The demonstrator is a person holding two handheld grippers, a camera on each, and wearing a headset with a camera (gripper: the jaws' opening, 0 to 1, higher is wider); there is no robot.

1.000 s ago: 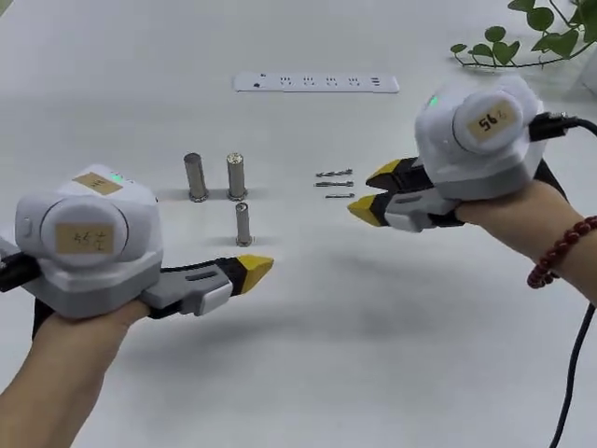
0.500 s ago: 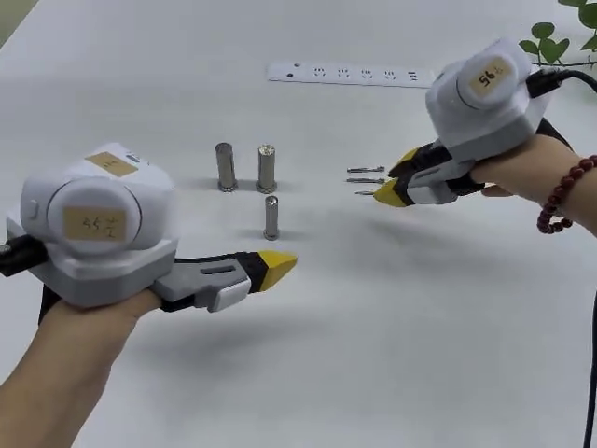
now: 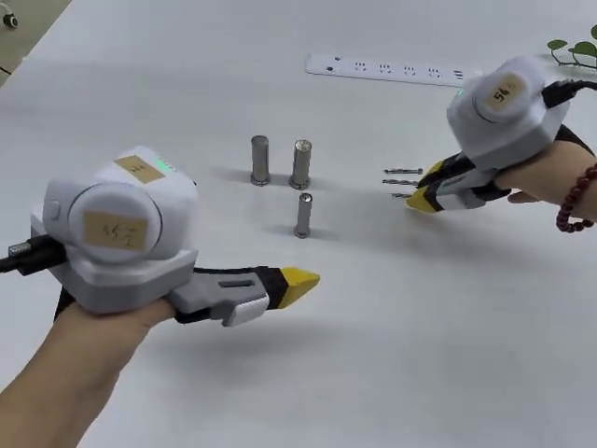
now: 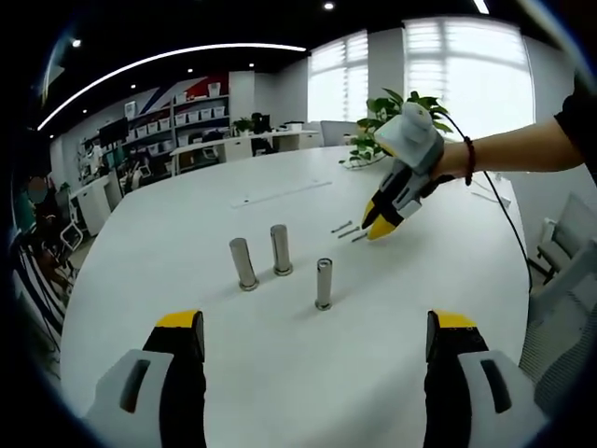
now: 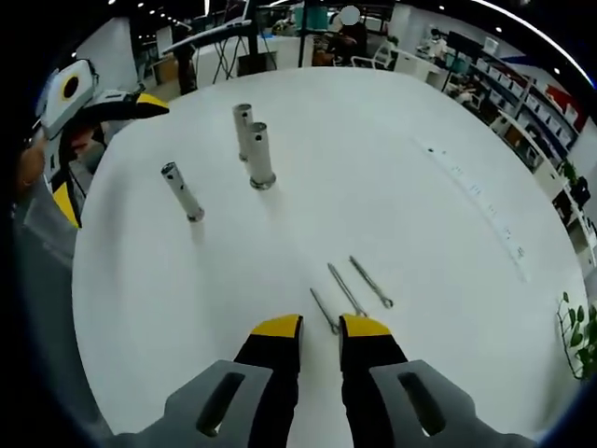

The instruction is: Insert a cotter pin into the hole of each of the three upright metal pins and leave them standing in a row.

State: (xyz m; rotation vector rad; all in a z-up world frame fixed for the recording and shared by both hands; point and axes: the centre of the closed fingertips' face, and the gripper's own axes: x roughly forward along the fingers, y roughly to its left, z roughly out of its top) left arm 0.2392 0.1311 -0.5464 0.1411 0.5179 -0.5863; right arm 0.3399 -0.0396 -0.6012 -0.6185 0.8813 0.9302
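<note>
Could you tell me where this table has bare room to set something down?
Bare: the stretch between the power strip and the metal pins, and the near table beside the left claw. Crowded: around the three metal pins and at the cotter pins by the right claw.

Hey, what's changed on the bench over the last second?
The right gripper has moved in on the cotter pins and narrowed its jaws, which now sit at the nearest one's end with a gap still showing. Nothing was gripped or released. The left gripper stays hovering, jaws wide; the upright metal pins and cotter pins haven't moved.
</note>
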